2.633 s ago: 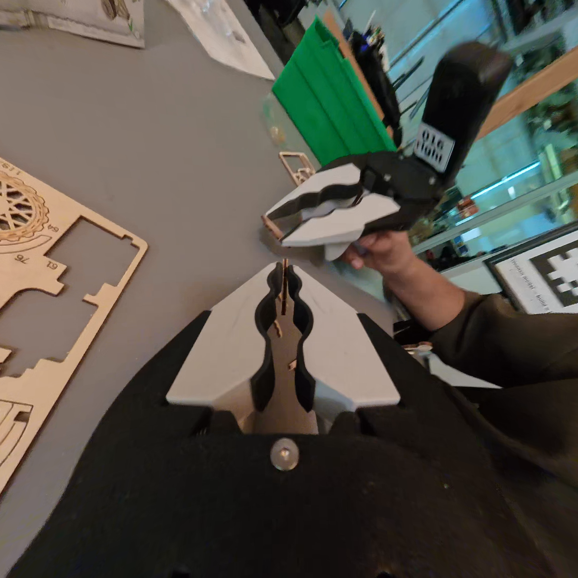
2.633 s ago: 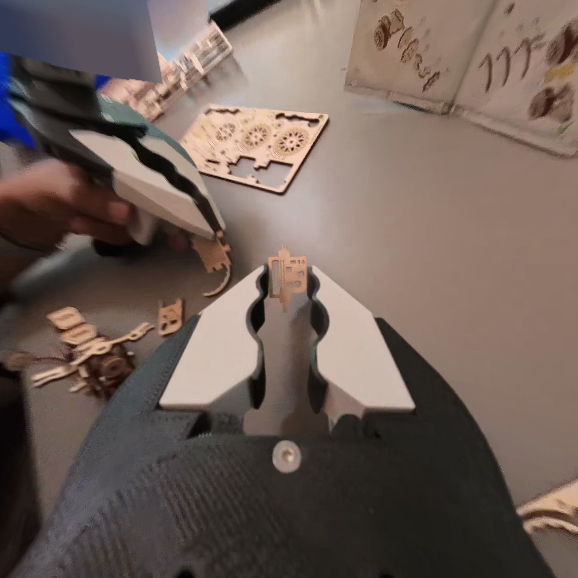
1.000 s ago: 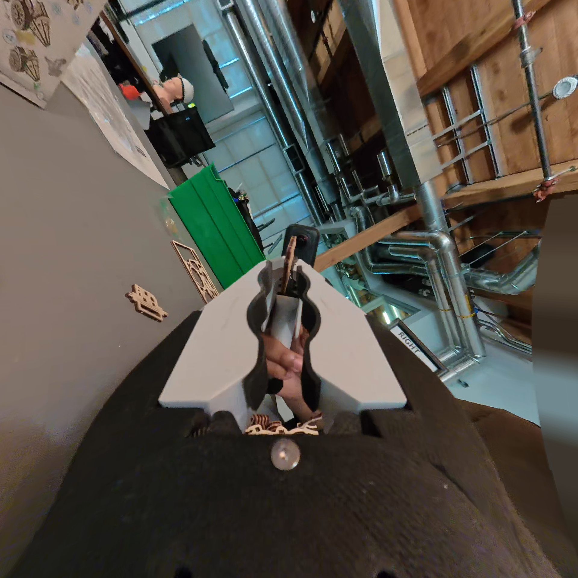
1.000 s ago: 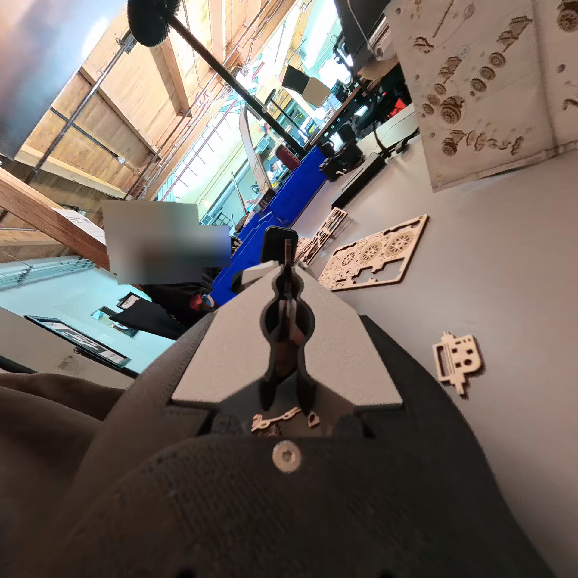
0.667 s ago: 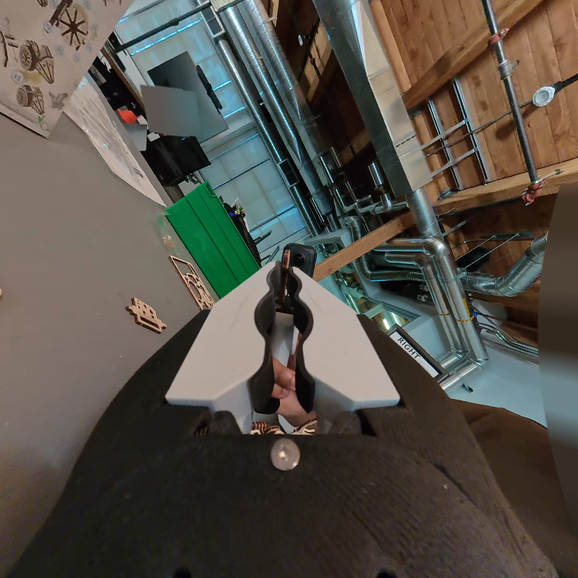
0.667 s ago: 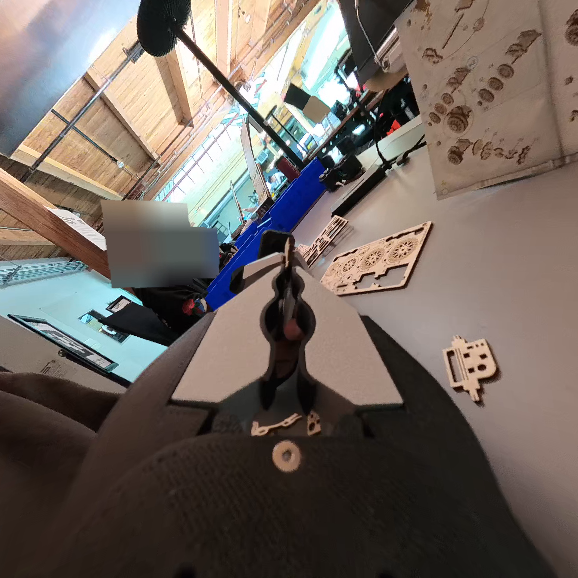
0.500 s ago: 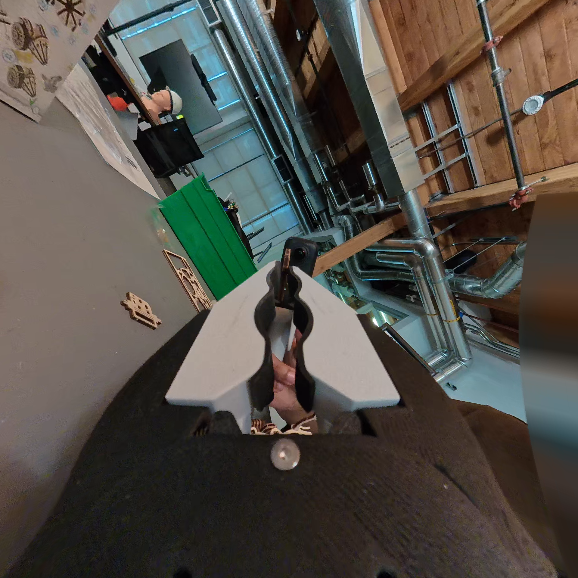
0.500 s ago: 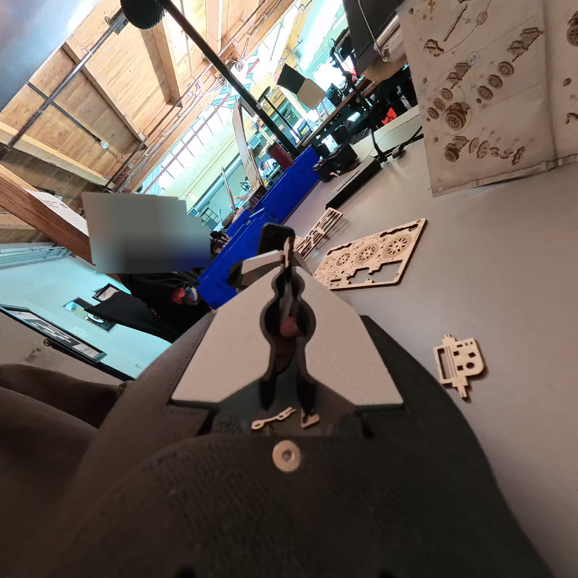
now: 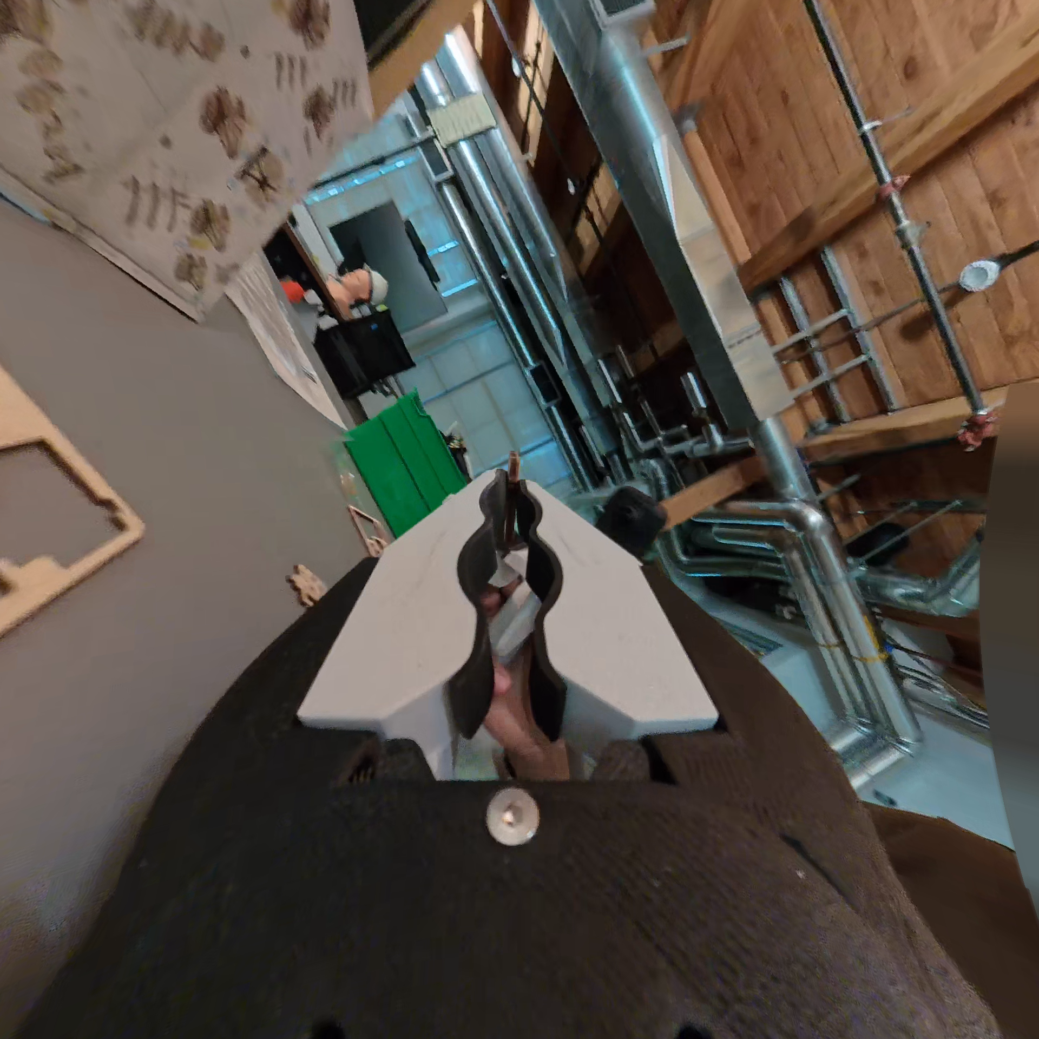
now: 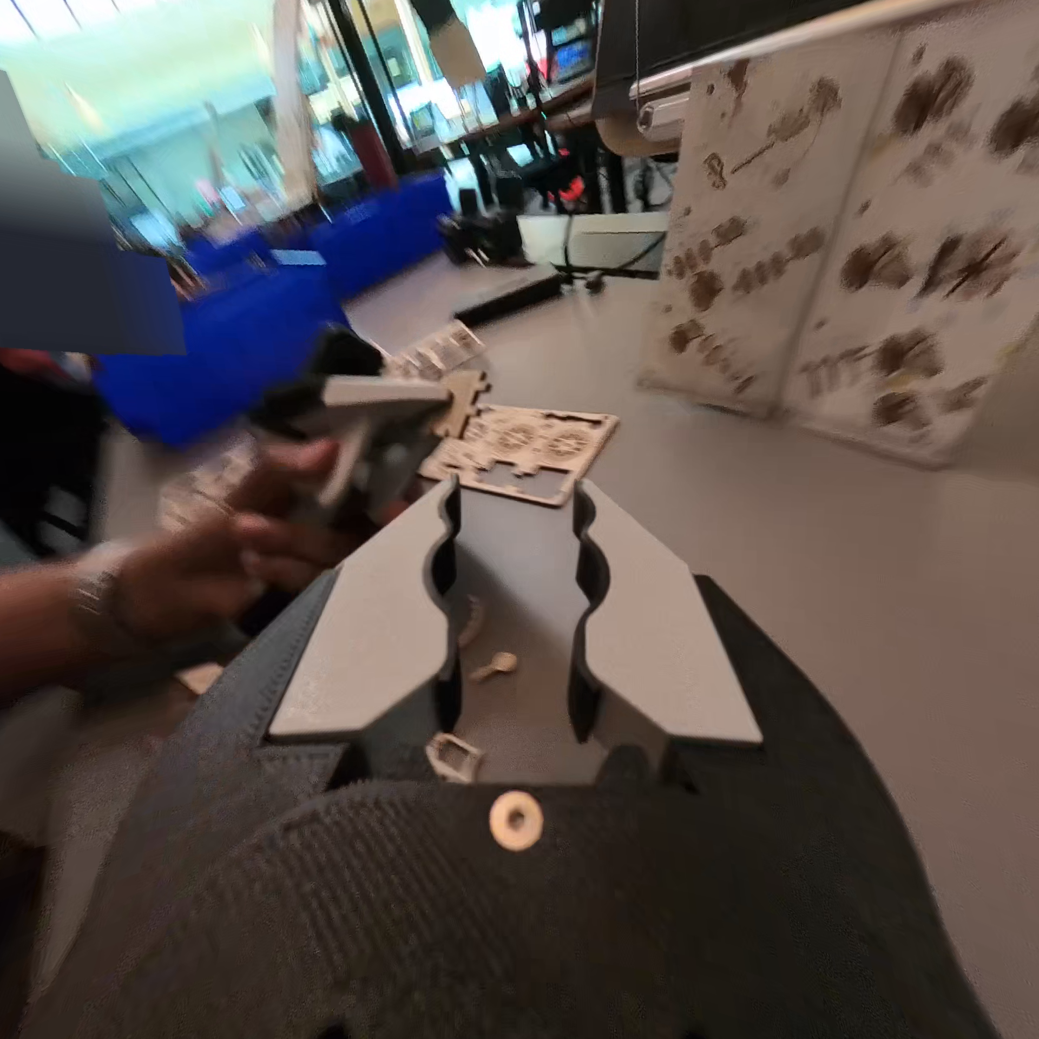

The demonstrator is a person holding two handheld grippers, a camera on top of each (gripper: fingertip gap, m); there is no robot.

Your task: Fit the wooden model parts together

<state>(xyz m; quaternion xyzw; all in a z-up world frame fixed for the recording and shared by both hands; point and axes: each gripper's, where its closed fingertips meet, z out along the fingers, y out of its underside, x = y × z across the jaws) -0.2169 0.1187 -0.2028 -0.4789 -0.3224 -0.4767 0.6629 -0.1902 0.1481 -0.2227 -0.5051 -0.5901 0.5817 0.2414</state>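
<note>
Left gripper (image 9: 510, 495) clamped on wooden part (image 9: 513, 469), right gripper (image 10: 516, 495) fingers apart, grey table (image 10: 787, 562), punched sheet (image 10: 540, 444) at 12, workshop pipes (image 9: 635, 168) overhead.

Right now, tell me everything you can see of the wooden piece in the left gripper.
The wooden piece is a thin, flat, pale plywood part with notched, puzzle-like edges. The left gripper is shut on it at the fingertips, holding it in the air above the grey table. In the left wrist view it shows edge-on, its tip poking just past the fingertips. In the right wrist view its broad face shows, blurred. Nothing else visibly touches it.
</note>
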